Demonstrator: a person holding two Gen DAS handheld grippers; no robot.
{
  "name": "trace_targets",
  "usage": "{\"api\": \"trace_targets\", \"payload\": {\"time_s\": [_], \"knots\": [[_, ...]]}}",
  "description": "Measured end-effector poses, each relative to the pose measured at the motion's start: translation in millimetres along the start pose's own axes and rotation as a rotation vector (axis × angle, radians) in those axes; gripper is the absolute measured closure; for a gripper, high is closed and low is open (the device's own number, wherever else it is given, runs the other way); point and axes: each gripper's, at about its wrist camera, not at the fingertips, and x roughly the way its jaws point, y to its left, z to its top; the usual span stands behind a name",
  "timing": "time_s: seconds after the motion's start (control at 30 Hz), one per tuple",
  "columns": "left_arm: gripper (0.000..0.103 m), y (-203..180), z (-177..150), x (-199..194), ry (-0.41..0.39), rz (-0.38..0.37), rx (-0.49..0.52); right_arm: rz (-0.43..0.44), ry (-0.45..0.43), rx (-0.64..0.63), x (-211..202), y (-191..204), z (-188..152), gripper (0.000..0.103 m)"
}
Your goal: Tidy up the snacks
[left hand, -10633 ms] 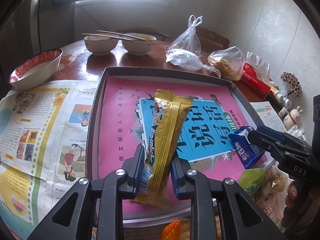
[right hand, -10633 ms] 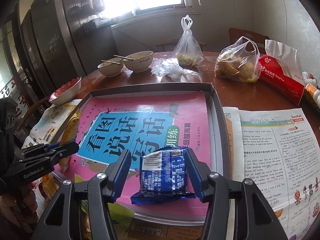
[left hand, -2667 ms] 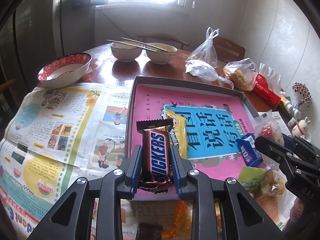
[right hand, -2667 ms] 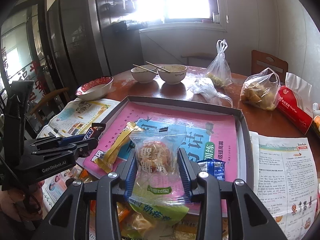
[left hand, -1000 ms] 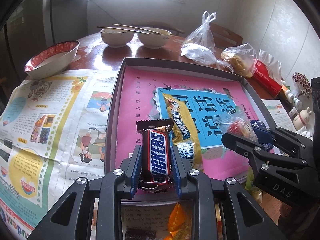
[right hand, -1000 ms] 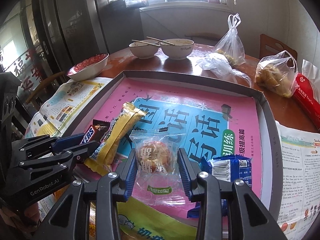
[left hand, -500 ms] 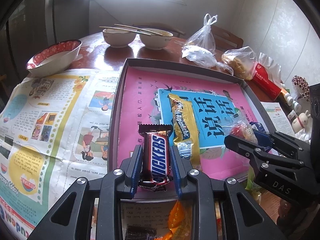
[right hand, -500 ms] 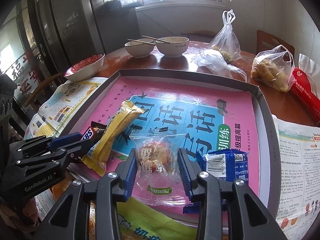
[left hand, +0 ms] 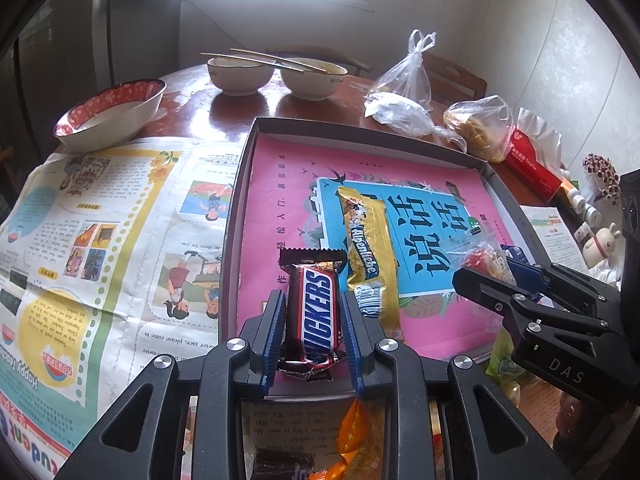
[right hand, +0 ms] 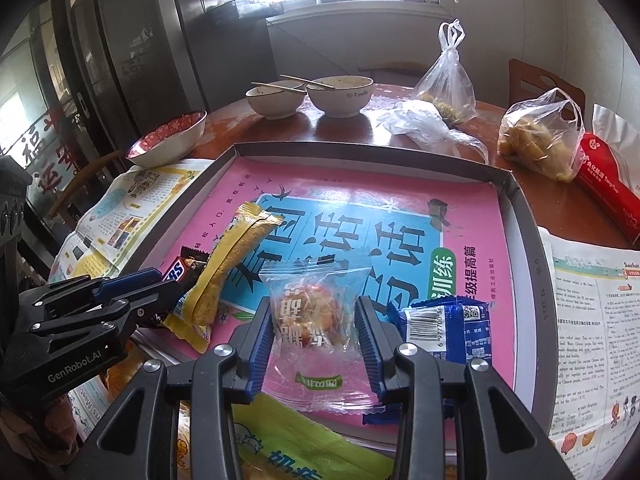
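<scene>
Left tool (left hand: 313, 322) clamped on a Snickers bar (left hand: 316, 312), bar upright between the blue pads, over the near-left corner of the shallow grey tray (left hand: 236, 208). Right tool (right hand: 316, 338) holds a clear-wrapped pastry (right hand: 310, 312); its pads sit against the wrapper's sides at the tray's near edge.

On the tray's pink-and-blue liner: a gold Alpenliebe packet (left hand: 370, 248) lies lengthwise just right of the Snickers, touching or nearly touching it. A blue packet (right hand: 444, 328) sits immediately at 3 o'clock from the pastry, pressed against the right tool's finger.

Open liner runs from tray centre toward 12 o'clock and along the far rim; the near edge is crowded. Tray walls are low all round.

Newspaper (left hand: 100, 240) flanks the tray's left wall. On the desk (left hand: 192, 108) at 12 o'clock, two bowls (left hand: 280, 76) bridged by chopsticks; red-rimmed bowl (left hand: 110, 114) at 10 o'clock; plastic bags (right hand: 536, 136) at 2 o'clock.
</scene>
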Motion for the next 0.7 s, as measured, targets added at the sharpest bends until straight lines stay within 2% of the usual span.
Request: {"api": "trace_targets", "payload": {"time_s": [0.7], "knots": [[0.074,-1.3,-0.2,-9.7,-0.010,-0.005,-0.002,0.001,-0.029,0.000,-7.9,1.5,1.8,0.058]]}}
